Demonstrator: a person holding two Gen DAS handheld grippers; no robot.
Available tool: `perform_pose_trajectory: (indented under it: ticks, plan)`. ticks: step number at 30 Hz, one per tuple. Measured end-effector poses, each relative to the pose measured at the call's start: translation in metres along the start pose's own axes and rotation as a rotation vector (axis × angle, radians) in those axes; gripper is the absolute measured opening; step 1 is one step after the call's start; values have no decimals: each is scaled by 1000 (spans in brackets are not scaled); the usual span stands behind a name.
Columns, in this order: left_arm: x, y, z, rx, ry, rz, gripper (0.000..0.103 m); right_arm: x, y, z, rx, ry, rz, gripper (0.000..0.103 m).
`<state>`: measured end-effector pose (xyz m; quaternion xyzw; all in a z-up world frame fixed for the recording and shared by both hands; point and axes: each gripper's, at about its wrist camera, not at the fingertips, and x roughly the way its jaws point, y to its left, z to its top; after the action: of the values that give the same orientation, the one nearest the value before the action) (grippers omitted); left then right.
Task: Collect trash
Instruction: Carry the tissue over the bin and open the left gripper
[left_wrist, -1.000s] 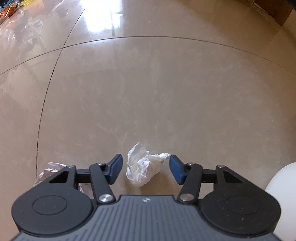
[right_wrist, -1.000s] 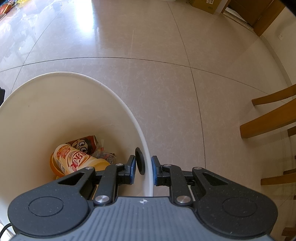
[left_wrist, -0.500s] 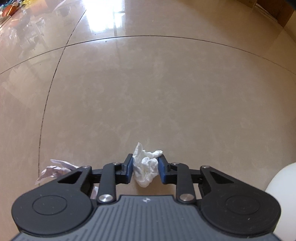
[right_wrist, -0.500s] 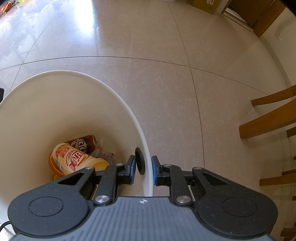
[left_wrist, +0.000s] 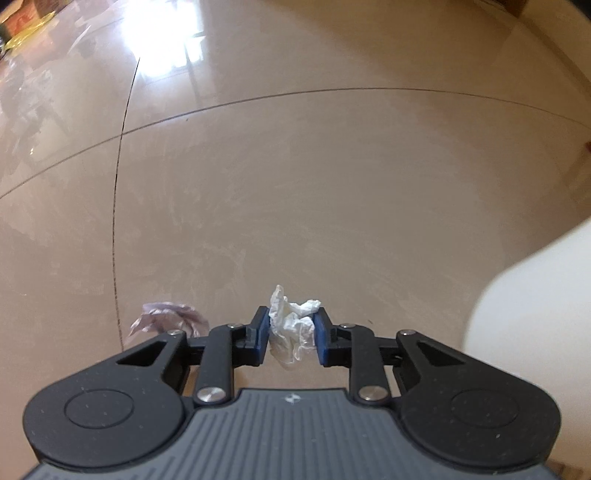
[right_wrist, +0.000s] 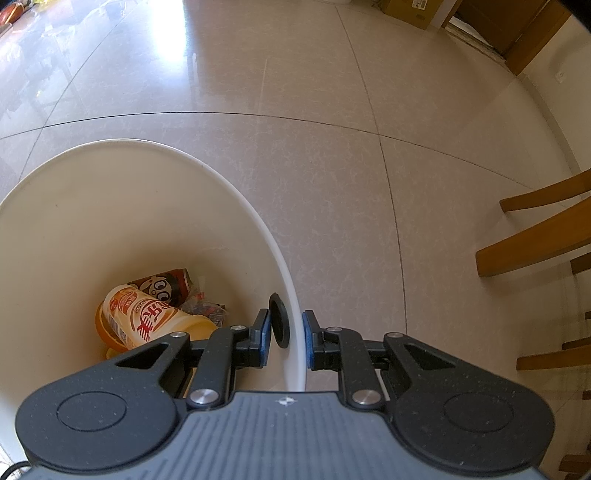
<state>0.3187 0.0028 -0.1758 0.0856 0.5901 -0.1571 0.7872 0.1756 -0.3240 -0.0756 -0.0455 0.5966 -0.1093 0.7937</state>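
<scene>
Left gripper (left_wrist: 290, 338) pinching crumpled white tissue (left_wrist: 293, 330) between both blue pads, wad sticking out ahead of the tips and hanging a bit below them, clear of the tiled floor (left_wrist: 295, 184). Right gripper (right_wrist: 286, 341) clamped on the white bin's (right_wrist: 110, 206) rim, one pad inside against a black round grommet (right_wrist: 279, 320), one outside. Bin shows as a white curve off to the right of the left gripper. Second scrap, pale purple wrapper (left_wrist: 166, 319), lies on the floor just left of the left gripper's tips. Bin already holds an orange cup (right_wrist: 147, 319), a dark can (right_wrist: 162, 282) and small wrappers. Step in hand: likely carry tissue to bin. Do it well: keep pinch tight, tissue is light and could slip; swing right over the rim, release only once well inside the opening; hold bin steady with right.
</scene>
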Motion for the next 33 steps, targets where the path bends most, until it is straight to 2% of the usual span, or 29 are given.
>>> perform_pose_trajectory:
  ticks: [7, 12, 17, 21, 25, 33]
  plan:
    - [-71, -24, 6, 69, -9, -31, 23, -1, 0, -1, -2, 1, 2, 21]
    - [-134, -45, 14, 123, -49, -33, 23, -1, -1, 0, 5, 2, 9, 21]
    - [-203, -76, 19, 202, -93, -56, 23, -1, -4, -1, 12, 1, 29, 22]
    - [-239, -105, 16, 269, -117, -91, 23, -1, -6, -1, 28, 3, 46, 22]
    - [-252, -129, 10, 310, -110, -149, 23, -2, -8, -2, 37, -3, 56, 22]
    - [-246, -180, -2, 405, -90, -234, 24, -2, -7, -2, 39, -2, 55, 22]
